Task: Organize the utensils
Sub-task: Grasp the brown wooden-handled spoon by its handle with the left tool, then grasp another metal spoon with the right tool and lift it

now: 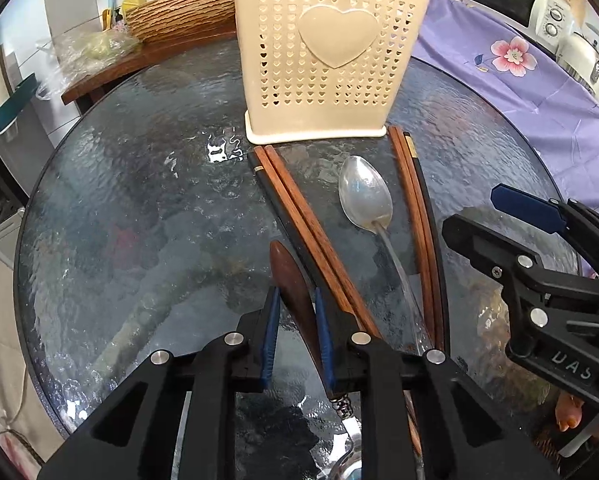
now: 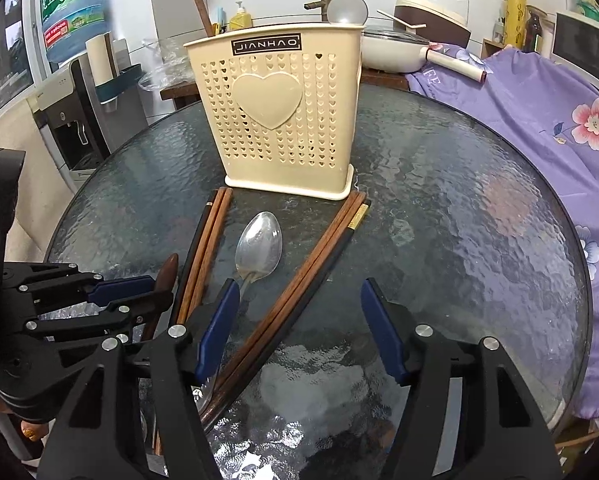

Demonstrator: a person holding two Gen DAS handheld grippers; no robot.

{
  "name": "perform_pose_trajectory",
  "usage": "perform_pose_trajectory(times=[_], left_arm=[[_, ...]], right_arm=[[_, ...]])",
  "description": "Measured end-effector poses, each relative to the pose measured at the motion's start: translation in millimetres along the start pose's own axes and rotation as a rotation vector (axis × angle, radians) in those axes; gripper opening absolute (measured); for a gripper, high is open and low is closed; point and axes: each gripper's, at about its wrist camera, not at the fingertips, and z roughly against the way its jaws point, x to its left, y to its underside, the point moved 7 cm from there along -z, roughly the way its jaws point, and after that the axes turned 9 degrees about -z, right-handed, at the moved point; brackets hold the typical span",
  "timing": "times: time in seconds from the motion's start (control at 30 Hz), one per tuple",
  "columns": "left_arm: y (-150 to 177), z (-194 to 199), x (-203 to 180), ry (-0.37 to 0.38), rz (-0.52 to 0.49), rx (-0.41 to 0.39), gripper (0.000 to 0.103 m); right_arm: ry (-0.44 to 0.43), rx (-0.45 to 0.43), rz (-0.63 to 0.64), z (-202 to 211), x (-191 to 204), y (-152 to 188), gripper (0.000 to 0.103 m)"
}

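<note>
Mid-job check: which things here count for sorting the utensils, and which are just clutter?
Job:
holder
metal spoon
wooden spoon, between the left tongs
left chopsticks
right chopsticks
right tongs, open

Clutter:
soap bottle
water jug
pan
purple cloth

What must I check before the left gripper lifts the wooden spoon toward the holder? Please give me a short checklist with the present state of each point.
1. Left gripper has its pads on both sides of the wooden spoon: ok.
2. Grip is firm enough to lift: cannot tell; contact on the pads is not clear.
3. Left chopsticks are apart from the spoon: not ok; they lie right against the right pad and may be dragged.
4. Right gripper is open and holds nothing: ok.
5. Holder stands upright on the table: ok.
6. Holder has free room inside: cannot tell; its inside is not visible.
</note>
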Motion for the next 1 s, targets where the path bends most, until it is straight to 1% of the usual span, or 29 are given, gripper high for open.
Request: perform_pose_trajectory(times=[0.2,0.37,0.53,0.57,0.6,0.67,0.83,0.9,1.0], left_arm=[[-10.5,-9.6,18.4,-0.030,0.024,0.006,0.016],[-11.5,-12.1,38.1,-0.022,0.057,0.009,0.015],[-12.1,-12.7,49.2,-0.022,0.073,0.012,0.015],[-12.3,-12.7,50.5,-0.020,0.077,0.011,0.015],[-12.3,-12.6,52.2,-0.016,0.081,0.011,0.015],[-12.9,-13.0,52.9,-0.013,0.083,0.011,0.015],[-13.7,-13.1,52.1,-0.015,0.075,0.010,0.015],[-14.0,-13.5,54.0,-0.014,0.074,0.010,0.015],[-15.5,-14.0,55.8,-0.015,0.070,0.009,0.015]], right_arm=[[0.001,0.018,0.026,-10.5,12.6,-6.8,0.063],[0.008,0.041,0.058,-22.6,28.2,-12.6,0.063],[0.042,0.088,0.101,-43.3,41.9,-14.5,0.061],[0.054,0.095,0.102,-46.8,42.0,-15.0,0.058],[0.072,0.104,0.098,-52.3,41.6,-16.5,0.056],[0.078,0.116,0.088,-59.1,41.3,-17.4,0.056],[0.081,0.161,0.069,-77.7,43.0,-15.8,0.056],[0.089,0.163,0.061,-81.8,41.8,-16.6,0.056],[0.079,0.174,0.041,-85.5,41.3,-18.2,0.056]])
